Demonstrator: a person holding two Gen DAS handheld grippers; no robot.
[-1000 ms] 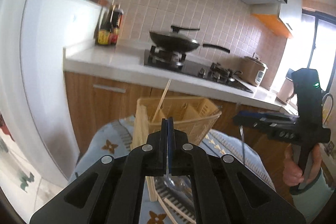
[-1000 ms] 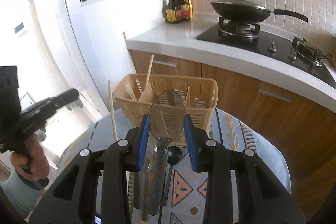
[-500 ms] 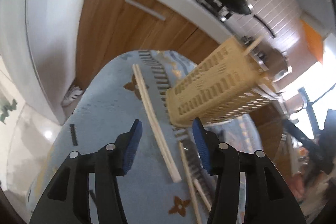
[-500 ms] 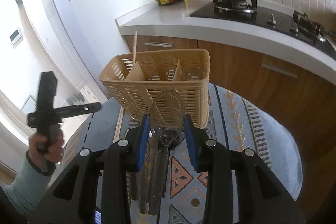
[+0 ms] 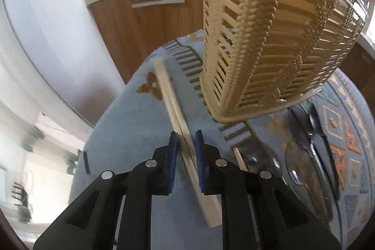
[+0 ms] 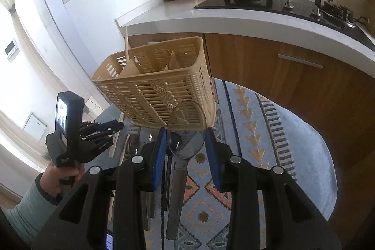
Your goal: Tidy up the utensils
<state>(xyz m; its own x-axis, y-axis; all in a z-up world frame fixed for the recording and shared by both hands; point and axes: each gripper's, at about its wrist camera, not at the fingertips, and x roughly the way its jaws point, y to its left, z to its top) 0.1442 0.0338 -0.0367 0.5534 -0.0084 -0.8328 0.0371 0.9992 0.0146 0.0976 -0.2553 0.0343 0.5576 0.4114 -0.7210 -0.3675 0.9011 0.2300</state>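
1. On the patterned blue cloth point(image 5: 145, 123) covering the table stands one beige slotted basket point(image 6: 159, 90); inside it two dividers show, and one chopstick point(image 6: 126, 43) leans out of its left compartment.
2. The left tongs point(image 5: 186, 142) point down at one pair of pale chopsticks point(image 5: 173, 109) lying on the cloth just left of the basket; the jaws are closing with the pair between the blue pads, though I cannot tell if they press on it yet.
3. The right tongs point(image 6: 185, 142) are clenched on the bowl of one clear plastic spoon point(image 6: 185, 130), its grey handle running back under the tool.
4. Beside the basket's base, the left wrist view shows at least three more spoons point(image 5: 314, 139) lying together on the cloth.
5. One person's hand point(image 6: 63, 175), in a pale green sleeve, grips the left tool.
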